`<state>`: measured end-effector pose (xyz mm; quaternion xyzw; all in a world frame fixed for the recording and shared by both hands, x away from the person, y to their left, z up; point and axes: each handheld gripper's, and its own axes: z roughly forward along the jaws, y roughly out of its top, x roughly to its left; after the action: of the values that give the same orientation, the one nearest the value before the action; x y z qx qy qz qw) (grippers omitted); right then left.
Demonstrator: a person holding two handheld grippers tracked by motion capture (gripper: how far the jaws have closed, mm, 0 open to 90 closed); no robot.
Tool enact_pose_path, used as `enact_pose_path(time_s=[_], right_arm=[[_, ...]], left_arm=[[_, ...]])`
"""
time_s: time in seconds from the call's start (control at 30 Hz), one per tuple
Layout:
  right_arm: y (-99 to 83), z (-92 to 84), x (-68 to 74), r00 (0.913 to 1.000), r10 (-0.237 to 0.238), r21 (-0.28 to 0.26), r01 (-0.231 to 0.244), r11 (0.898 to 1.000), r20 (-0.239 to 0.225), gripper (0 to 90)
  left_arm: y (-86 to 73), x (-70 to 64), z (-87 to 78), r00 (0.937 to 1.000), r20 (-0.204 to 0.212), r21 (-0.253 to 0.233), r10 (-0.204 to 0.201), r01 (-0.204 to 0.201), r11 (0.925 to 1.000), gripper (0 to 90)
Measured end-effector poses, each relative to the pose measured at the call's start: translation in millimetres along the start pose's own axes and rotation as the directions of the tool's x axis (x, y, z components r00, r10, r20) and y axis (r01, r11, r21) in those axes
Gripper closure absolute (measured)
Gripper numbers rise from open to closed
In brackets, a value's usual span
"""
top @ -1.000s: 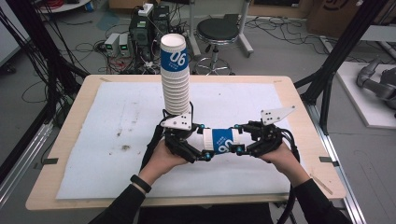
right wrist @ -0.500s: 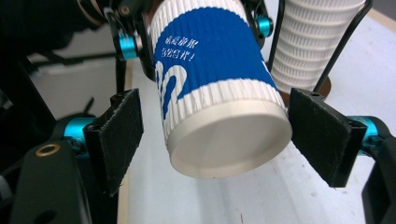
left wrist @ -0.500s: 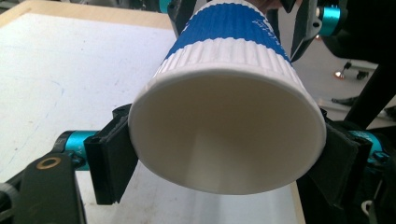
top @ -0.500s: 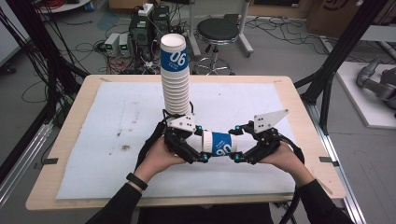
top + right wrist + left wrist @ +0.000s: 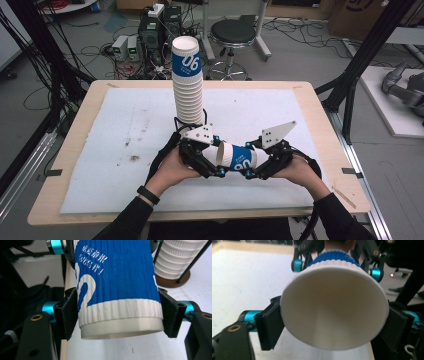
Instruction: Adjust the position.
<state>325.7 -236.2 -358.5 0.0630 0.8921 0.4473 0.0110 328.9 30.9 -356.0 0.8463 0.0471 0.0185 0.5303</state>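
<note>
Both grippers' jaws seemingly clamp the cup (image 5: 238, 157).

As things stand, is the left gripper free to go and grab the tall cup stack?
Probably not yet: the left gripper is shut on the paper cup, also held by the right gripper. The cup stack stands unobstructed just behind.

Black claws (image 5: 218, 159), cyan joints, brass screws, black sleeves (image 5: 125, 220), black wristband (image 5: 148, 194)

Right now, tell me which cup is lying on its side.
The blue-and-white cup held between both grippers lies sideways, mouth toward the left gripper. The others stand upright, nested in the tall stack behind.
</note>
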Motion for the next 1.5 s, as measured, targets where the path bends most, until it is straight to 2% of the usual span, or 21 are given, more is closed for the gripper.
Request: enact_pose_path(time_s=[0.03, 0.13, 0.27, 0.33, 0.4, 0.43, 0.57, 0.6, 0.73, 0.87, 1.0, 1.13, 1.23, 1.3, 1.43, 1.5], right_arm=[[0.0, -1.0, -0.4, 1.0000, 0.001, -0.011, -0.001, 1.000, -0.002, 28.3], [-1.2, -6.2, -2.4, 0.9998, 0.015, -0.055, -0.016, 0.998, -0.015, 28.4], [-4.6, -11.9, -6.0, 0.9977, 0.058, -0.131, -0.062, 0.989, -0.036, 28.3], [-6.2, -12.6, -6.9, 0.9957, 0.079, -0.170, -0.086, 0.982, -0.049, 28.3], [-7.4, -11.4, -7.9, 0.9944, 0.088, -0.189, -0.097, 0.977, -0.059, 28.3], [-7.9, -10.3, -8.3, 0.9937, 0.092, -0.193, -0.103, 0.976, -0.065, 28.3], [-7.1, -5.8, -6.8, 0.9937, 0.088, -0.191, -0.100, 0.977, -0.069, 28.3], [-6.8, -5.0, -6.3, 0.9937, 0.088, -0.193, -0.100, 0.976, -0.069, 28.3], [-7.0, -2.7, -6.3, 0.9932, 0.089, -0.195, -0.102, 0.976, -0.075, 28.5], [-7.5, -1.0, -6.1, 0.9931, 0.092, -0.182, -0.104, 0.978, -0.074, 28.3], [-7.9, 0.3, -4.9, 0.9944, 0.089, -0.151, -0.097, 0.984, -0.057, 22.8], [-5.3, -0.9, -3.1, 0.9977, 0.066, -0.096, -0.067, 0.993, -0.015, 21.5], [-3.3, 2.9, -0.7, 0.9981, 0.057, -0.066, -0.059, 0.996, -0.020, 21.2], [-2.8, 7.6, 0.7, 0.9986, 0.048, -0.040, -0.049, 0.998, -0.023, 21.2], [-2.7, 16.4, 2.4, 0.9988, 0.043, 0.009, -0.043, 0.999, -0.023, 21.5], [-2.5, 17.6, 2.8, 0.9988, 0.043, 0.005, -0.043, 0.999, -0.025, 28.5]], left_arm=[[-0.9, 0.0, -1.3, 0.9999, -0.002, -0.041, -0.016, 0.016, 0.9990, 15.7], [-3.2, 2.4, -3.6, 0.9981, 0.004, -0.102, -0.062, 0.062, 0.9929, 11.5], [-7.1, 4.6, -4.5, 0.9941, 0.016, -0.197, -0.107, 0.108, 0.9744, 11.5], [-9.0, 5.8, -3.7, 0.9909, 0.028, -0.238, -0.131, 0.134, 0.9620, 11.5], [-10.4, 6.5, -3.1, 0.9876, 0.042, -0.273, -0.151, 0.157, 0.9491, 11.4], [-10.7, 6.6, -2.7, 0.9868, 0.048, -0.282, -0.155, 0.162, 0.9457, 11.4], [-11.2, 7.5, -3.7, 0.9852, 0.082, -0.288, -0.150, 0.168, 0.9428, 11.8], [-11.2, 7.6, -4.5, 0.9851, 0.088, -0.290, -0.147, 0.167, 0.9424, 14.3], [-11.4, 8.0, -5.8, 0.9855, 0.088, -0.281, -0.145, 0.165, 0.9455, 17.4], [-11.1, 8.1, -6.4, 0.9873, 0.081, -0.256, -0.136, 0.153, 0.9545, 19.0], [-8.0, 7.2, -6.4, 0.9901, 0.062, -0.195, -0.126, 0.136, 0.9714, 19.3], [-4.4, 5.9, -6.8, 0.9921, 0.056, -0.151, -0.112, 0.120, 0.9812, 19.6], [-1.5, 3.9, -5.1, 0.9958, 0.033, -0.108, -0.086, 0.089, 0.9902, 19.8], [-0.2, 2.4, -3.8, 0.9967, 0.031, -0.094, -0.075, 0.078, 0.9926, 20.0], [1.7, 0.7, -2.9, 0.9974, 0.030, -0.099, -0.065, 0.068, 0.9928, 20.0], [2.8, -1.0, -2.7, 0.9974, 0.035, -0.110, -0.064, 0.067, 0.9917, 19.8]])
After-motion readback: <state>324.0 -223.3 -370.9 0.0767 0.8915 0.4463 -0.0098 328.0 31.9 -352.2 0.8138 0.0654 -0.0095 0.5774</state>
